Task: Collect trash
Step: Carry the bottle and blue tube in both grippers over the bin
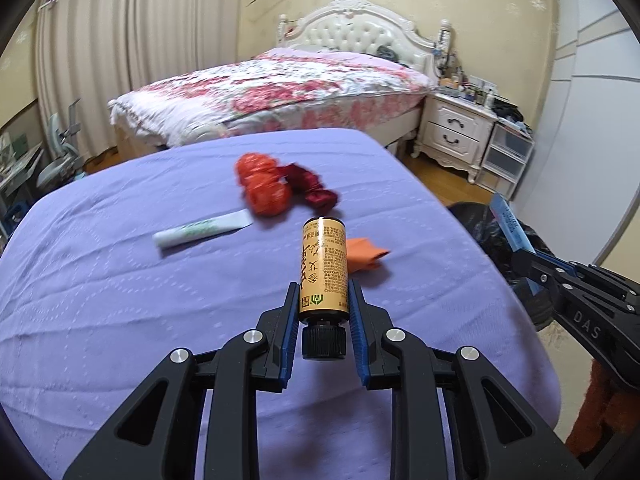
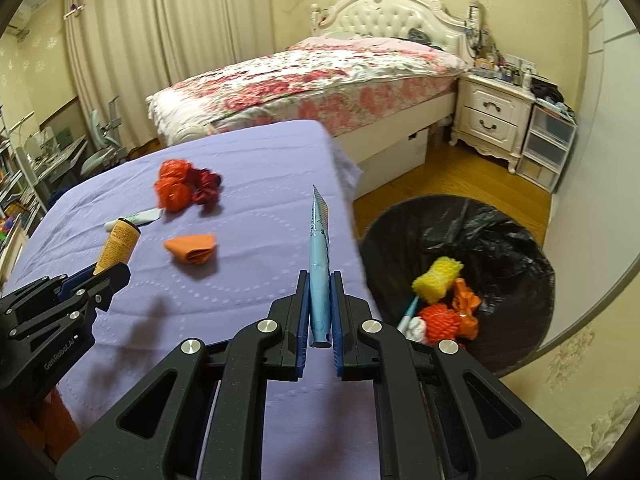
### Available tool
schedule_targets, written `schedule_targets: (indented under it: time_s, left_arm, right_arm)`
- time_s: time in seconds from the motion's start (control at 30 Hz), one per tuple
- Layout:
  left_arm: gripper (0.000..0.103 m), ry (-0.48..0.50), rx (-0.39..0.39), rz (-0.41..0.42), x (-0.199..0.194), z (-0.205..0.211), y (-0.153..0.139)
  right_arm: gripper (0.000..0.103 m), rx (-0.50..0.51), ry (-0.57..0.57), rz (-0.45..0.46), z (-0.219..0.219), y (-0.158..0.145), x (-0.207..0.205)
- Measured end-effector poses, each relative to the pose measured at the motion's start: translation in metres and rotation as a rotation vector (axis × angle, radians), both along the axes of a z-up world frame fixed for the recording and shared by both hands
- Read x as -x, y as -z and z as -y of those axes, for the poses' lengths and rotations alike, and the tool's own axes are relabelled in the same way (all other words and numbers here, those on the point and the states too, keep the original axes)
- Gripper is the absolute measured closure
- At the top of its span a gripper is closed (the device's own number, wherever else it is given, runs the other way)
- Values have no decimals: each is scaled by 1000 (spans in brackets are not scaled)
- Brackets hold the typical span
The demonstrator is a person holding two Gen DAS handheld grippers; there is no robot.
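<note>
Both grippers were loaded and raised above the purple bedspread, which suggested a two-item carry toward the bin rather than another pick. The left gripper was closed narrowly on a small amber bottle with a yellow printed label, its pads clamping the lower body just above the black screw cap; the cap pointed back at the camera and the base stuck forward, so the bottle lay along the fingers, a hold that probably kept it from rolling out. The right gripper was pinched fully together on a flattened light-blue tube, gripped near its round end with the crimped tail pointing away, edge-on between the pads, since a thin flat thing needs the jaws nearly touching. The bin lined with a black bag stood on the wooden floor just beside the bed's right edge, below and to the right of the right gripper, and it already held a yellow foam net, orange netting and other scraps. Left on the bedspread were a cluster of orange-red mesh touching dark red crumpled material, a white tube and a folded orange scrap. Judging by that, the task looked partway done, with neither held item yet over the bin's mouth.
</note>
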State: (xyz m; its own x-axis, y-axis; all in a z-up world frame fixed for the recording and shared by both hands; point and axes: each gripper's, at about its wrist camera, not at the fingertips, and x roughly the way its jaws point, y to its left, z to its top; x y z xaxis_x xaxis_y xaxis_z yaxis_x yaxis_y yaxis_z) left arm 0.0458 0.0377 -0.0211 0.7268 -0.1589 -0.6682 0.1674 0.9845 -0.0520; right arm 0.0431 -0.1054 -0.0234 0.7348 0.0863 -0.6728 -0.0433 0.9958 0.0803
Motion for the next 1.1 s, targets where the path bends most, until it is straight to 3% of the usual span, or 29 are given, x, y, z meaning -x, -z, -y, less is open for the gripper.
schedule_targets:
  time_s: [0.5, 1.1]
  left_arm:
    - [78, 160, 20, 15, -41, 104, -4]
    - [78, 212, -51, 1, -78, 173, 10]
  right_arm:
    - [93, 12, 171, 14, 78, 1, -16]
    - [93, -27, 271, -21, 129, 22, -42]
